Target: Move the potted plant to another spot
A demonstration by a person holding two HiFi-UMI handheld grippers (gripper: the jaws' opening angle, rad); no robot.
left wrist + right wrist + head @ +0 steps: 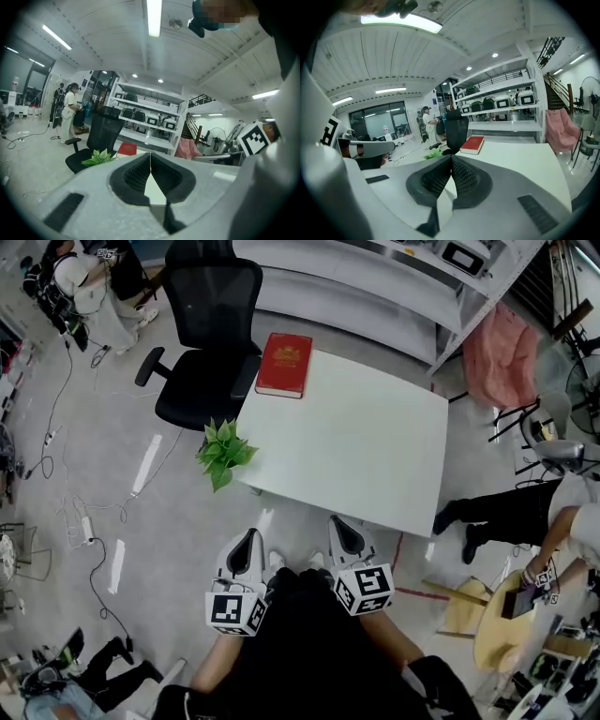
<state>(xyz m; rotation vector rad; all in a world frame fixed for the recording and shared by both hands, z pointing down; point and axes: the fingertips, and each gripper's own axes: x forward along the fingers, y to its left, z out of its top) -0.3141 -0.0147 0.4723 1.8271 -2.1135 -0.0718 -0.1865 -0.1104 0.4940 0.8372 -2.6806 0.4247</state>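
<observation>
Pale, glossy floor with loose cables surrounds a white, smooth-topped rectangular counter. The potted plant is at the counter's near-left corner as the person sees it, with its leaves spilling over the left edge. From above it shows only as a rosette of pointed green leaves fanning outward, and the pot beneath is hidden. In the left gripper view the plant has its foliage pointing up, so its long axis is upright. It shows the same way in the right gripper view.

A red hardcover book lies flat at the far-left corner, well apart from the plant. The middle and right of the counter are bare. A black mesh-backed office chair stands just beyond the left edge, close to the plant and the book. White shelving runs along the far side, and a pink cloth hangs to the far right.

Both tongs are held near the person's body, short of the counter's near edge. The left tongs have their ribbed black pads pressed together with nothing between them. The right tongs are likewise closed and empty.
</observation>
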